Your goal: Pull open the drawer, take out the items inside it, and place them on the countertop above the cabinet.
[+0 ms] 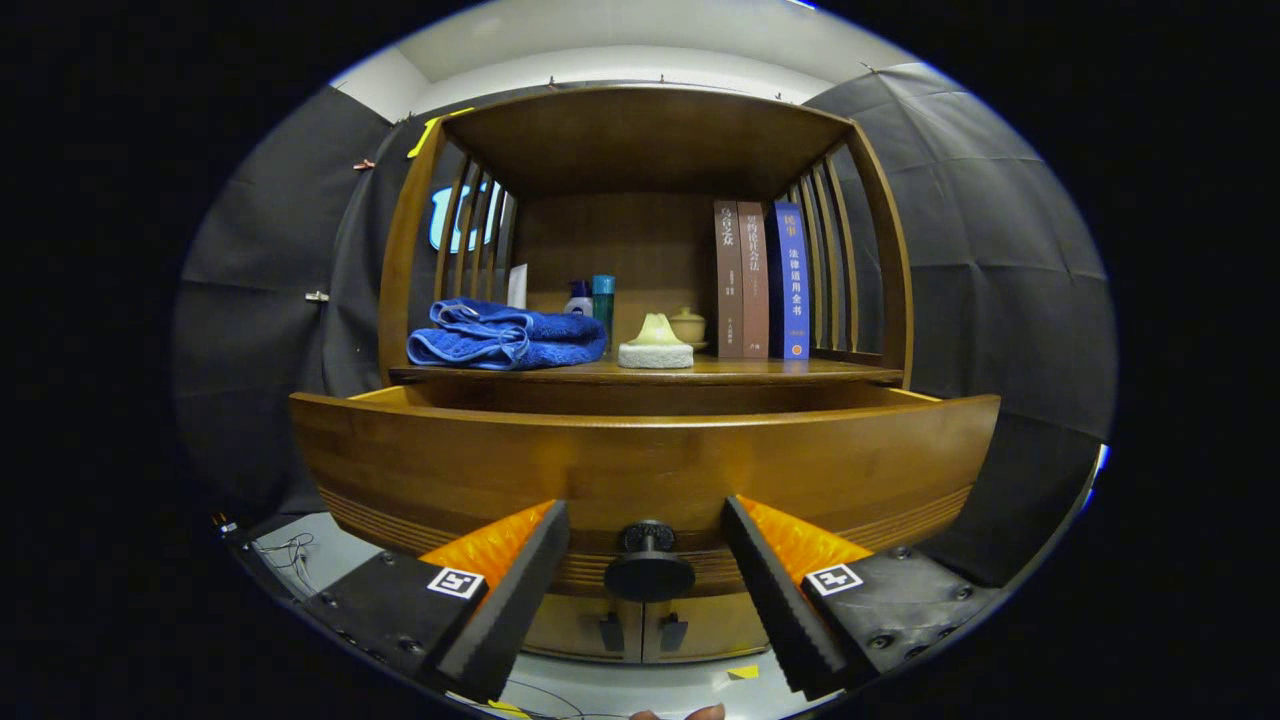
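Two fingers of my gripper point(648, 575) stand spread either side of the round dark knob point(649, 562) on the curved wooden drawer point(640, 470); I'd back straight off.

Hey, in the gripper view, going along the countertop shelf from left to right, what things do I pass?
Blue towel → white sponge with a pale yellow piece on top → three upright books. All lie beyond the open gripper, whose fingers flank the drawer knob without touching it.
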A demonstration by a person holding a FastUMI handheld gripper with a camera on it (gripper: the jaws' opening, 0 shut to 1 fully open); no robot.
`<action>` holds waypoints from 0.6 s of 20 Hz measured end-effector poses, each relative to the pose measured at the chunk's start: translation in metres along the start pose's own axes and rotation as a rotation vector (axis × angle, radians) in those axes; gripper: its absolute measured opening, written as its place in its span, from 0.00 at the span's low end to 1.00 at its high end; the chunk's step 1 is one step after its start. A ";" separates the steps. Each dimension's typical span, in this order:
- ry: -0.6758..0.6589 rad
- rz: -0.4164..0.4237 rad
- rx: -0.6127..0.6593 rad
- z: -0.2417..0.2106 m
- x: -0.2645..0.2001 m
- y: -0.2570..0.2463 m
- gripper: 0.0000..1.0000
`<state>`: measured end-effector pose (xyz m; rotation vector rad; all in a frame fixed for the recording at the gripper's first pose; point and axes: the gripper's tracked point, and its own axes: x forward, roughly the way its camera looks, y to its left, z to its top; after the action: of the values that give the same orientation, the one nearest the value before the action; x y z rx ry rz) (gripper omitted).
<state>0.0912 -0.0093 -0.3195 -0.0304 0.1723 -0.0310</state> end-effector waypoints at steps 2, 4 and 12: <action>0.001 0.000 0.000 0.001 0.013 0.001 1.00; -0.003 -0.002 -0.004 0.001 0.026 0.001 1.00; 0.014 -0.002 0.005 0.003 0.068 0.002 1.00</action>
<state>0.1584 -0.0093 -0.3286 -0.0254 0.1861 -0.0341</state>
